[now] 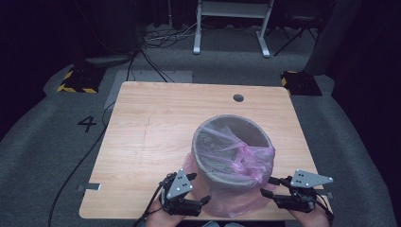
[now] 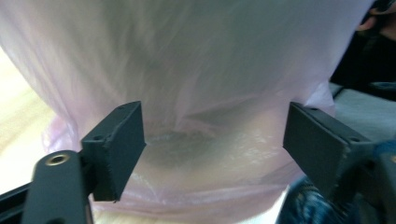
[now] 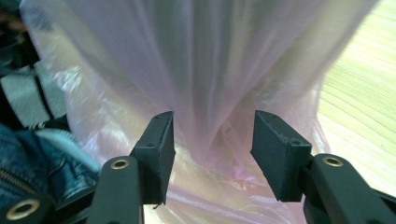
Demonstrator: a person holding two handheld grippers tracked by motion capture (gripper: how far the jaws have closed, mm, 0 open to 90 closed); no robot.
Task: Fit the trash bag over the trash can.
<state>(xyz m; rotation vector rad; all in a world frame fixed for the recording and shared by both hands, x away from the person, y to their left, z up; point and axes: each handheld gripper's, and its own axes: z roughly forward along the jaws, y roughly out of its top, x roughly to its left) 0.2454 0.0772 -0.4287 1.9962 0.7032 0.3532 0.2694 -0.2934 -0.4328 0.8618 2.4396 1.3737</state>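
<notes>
A grey round bin stands on the wooden table near its front edge. A thin pink plastic bag lines it and hangs down over its outside to the tabletop. My left gripper sits at the bin's lower left, jaws wide apart. In the left gripper view the pink bag hangs just ahead of the left gripper, and neither pad touches it. My right gripper is at the bin's lower right, pointing at it. Its jaws stand partly apart in the right gripper view, the right gripper framing a fold of the bag without pressing it.
A round cable hole marks the table's far side. Behind the table are a white desk frame, loose cables and yellow-black floor blocks. A cable runs along the carpet on the left. The person's jeans are close behind the front edge.
</notes>
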